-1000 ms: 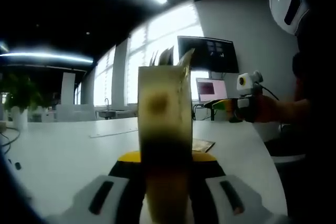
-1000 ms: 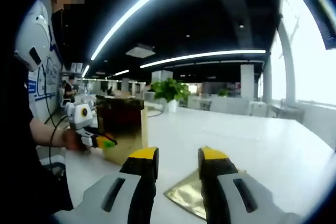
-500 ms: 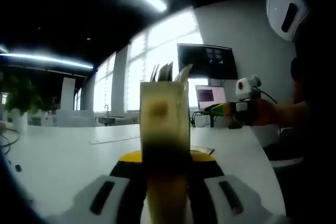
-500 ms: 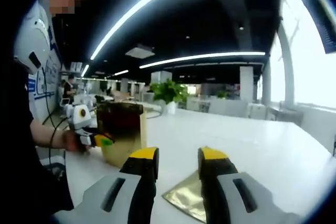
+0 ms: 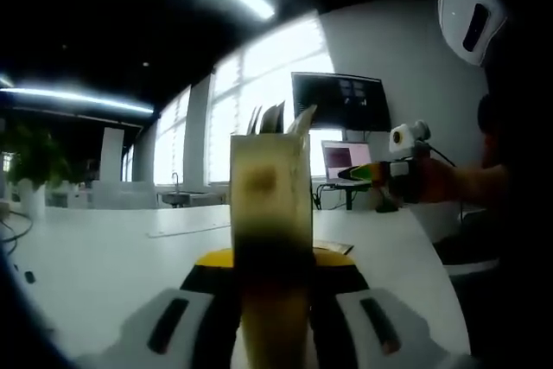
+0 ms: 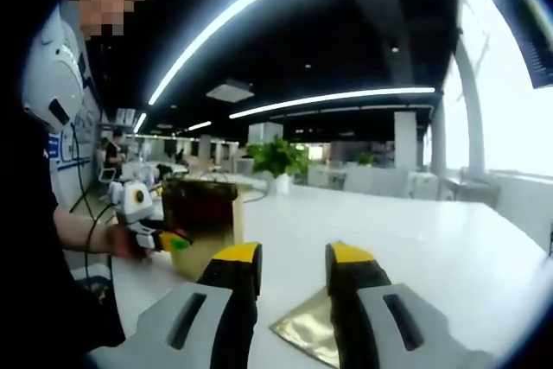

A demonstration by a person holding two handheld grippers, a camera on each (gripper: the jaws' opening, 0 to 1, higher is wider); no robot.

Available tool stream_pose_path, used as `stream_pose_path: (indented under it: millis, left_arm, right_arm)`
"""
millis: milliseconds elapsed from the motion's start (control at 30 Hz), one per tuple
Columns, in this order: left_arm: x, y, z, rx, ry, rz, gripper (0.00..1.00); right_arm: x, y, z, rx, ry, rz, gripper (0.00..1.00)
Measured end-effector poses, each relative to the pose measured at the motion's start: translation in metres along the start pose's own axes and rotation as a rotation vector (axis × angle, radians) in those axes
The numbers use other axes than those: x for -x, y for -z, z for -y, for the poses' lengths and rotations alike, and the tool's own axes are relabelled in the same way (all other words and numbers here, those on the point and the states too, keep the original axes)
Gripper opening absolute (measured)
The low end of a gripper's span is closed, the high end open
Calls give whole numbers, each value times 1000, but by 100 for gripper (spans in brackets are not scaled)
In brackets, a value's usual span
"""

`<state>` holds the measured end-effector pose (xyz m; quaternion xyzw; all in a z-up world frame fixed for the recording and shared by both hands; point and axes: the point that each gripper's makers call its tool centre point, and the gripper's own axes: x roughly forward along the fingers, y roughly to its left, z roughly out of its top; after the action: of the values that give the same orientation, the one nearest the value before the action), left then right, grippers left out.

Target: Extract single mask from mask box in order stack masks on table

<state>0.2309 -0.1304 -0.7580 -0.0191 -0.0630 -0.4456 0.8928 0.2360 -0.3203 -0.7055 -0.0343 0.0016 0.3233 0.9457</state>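
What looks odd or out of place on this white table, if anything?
Nothing looks spilled or damaged. The tall gold mask box stands upright, clamped in the left gripper, with packet tops poking unevenly out of its open top. One flat gold packet lies alone on the white table under the open right gripper.

dim room, bright ceiling strips, window glare, fisheye warp

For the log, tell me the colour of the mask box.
Shiny gold; the mask box shows best in the right gripper view, standing on the white table.
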Motion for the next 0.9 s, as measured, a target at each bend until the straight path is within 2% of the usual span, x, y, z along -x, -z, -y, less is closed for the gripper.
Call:
stream_pose_path:
  millis: [300,433,567,900]
  left_arm:
    - [0,0,0,-1,1,-1,32]
    - [0,0,0,-3,1,-1,32]
    - [0,0,0,-2,2,-1,32]
    - [0,1,0,-3,1,-4,32]
  right_arm:
    - [-10,-18,-15,69,-68,-6,27]
    - [-17,-35,-22,38,-117,19,27]
    - [-24,-45,-29,105,-150,9,27]
    - [-40,-58,-44,211,-238,-32,27]
